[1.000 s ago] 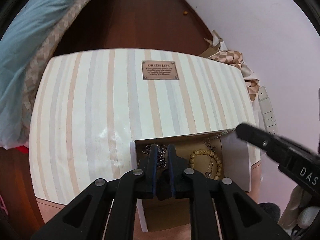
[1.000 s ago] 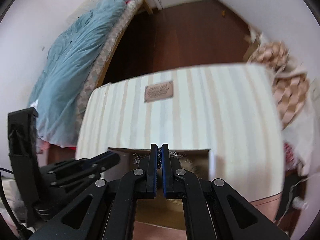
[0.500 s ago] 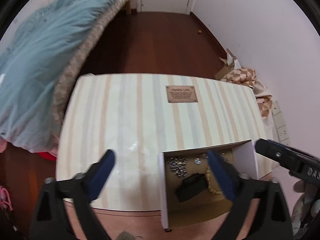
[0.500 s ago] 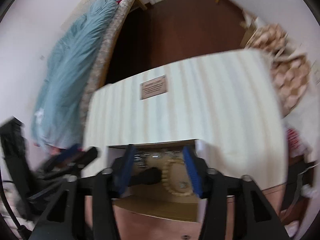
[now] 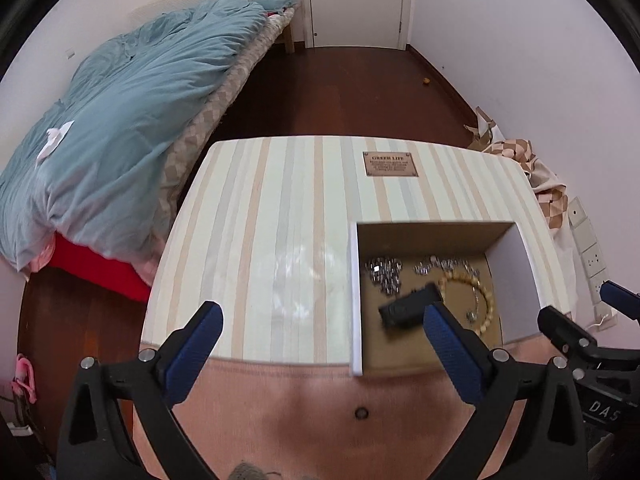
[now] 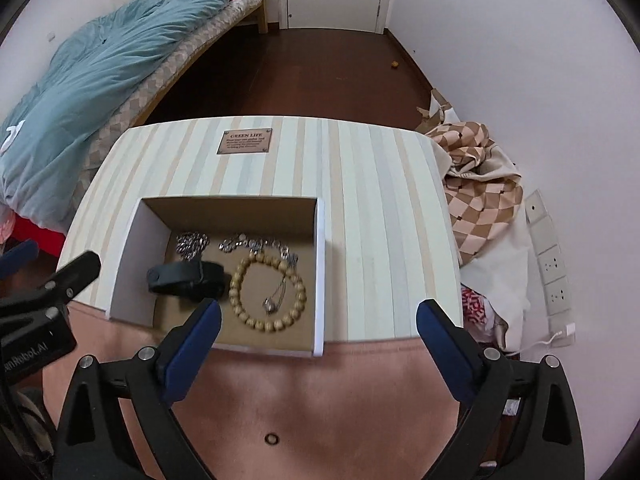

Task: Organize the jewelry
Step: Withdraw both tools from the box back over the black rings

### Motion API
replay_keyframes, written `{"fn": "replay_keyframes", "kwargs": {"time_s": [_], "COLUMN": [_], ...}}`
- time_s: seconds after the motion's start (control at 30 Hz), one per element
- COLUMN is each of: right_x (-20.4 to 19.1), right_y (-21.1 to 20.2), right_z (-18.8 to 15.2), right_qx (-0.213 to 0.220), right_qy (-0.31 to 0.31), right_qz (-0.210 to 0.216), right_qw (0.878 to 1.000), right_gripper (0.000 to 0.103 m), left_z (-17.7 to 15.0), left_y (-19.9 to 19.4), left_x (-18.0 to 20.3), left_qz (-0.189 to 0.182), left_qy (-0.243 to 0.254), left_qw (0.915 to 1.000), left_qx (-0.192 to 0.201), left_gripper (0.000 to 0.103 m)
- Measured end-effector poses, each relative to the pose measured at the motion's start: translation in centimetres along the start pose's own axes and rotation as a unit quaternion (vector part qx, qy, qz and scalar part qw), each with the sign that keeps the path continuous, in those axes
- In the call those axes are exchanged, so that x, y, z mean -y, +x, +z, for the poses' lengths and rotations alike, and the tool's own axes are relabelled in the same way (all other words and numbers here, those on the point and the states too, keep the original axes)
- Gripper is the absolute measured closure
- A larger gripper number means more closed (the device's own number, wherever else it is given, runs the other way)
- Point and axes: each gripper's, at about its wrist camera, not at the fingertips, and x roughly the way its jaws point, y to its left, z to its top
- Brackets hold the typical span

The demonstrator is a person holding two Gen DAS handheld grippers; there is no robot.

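Black-framed and blue-padded, the left hand-held gripper point(image 5: 320, 340) and right hand-held gripper point(image 6: 318, 338), clamped shut a second ago, now gape wide and empty above the striped surface point(image 6: 372, 208); wooden bead bracelet point(image 6: 267, 290), silver chains point(image 6: 256, 245) and black band point(image 6: 186, 276) lie in the open cardboard box point(image 6: 320, 264), suggesting sorting is nearly done.

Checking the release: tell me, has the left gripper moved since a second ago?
Yes. The left gripper has pulled up and back from the box, left of its earlier spot, jaws now wide open.
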Motion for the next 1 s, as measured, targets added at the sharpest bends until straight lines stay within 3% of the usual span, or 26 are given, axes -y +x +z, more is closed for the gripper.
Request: {"fn": "replay_keyframes", "kwargs": {"time_s": [0.73, 0.87, 1.0], "right_x": [1.4, 1.6, 1.5], "right_y": [-15.1, -16.5, -14.8], "right_z": [-5.1, -5.5, -6.8], "right_qx": [0.121, 0.136, 0.114], "right_qy": [0.027, 0.037, 0.044], "right_qz": [0.0, 0.006, 0.016], "right_qw": [0.992, 0.99, 0.992], "right_gripper": [0.004, 0.004, 0.004], "left_z": [-4.3, -4.5, -5.4], "left_y": [-13.6, -14.9, -13.8], "left_x": [0.9, 1.3, 1.2], "left_qz": [-0.019, -0.021, -0.006], "left_qy": [-0.012, -0.006, -0.011], "left_qw": [0.9957, 0.9951, 0.9965], "left_qx": [0.09, 0.096, 0.083], "left_gripper": [0.0, 0.0, 0.0]}}
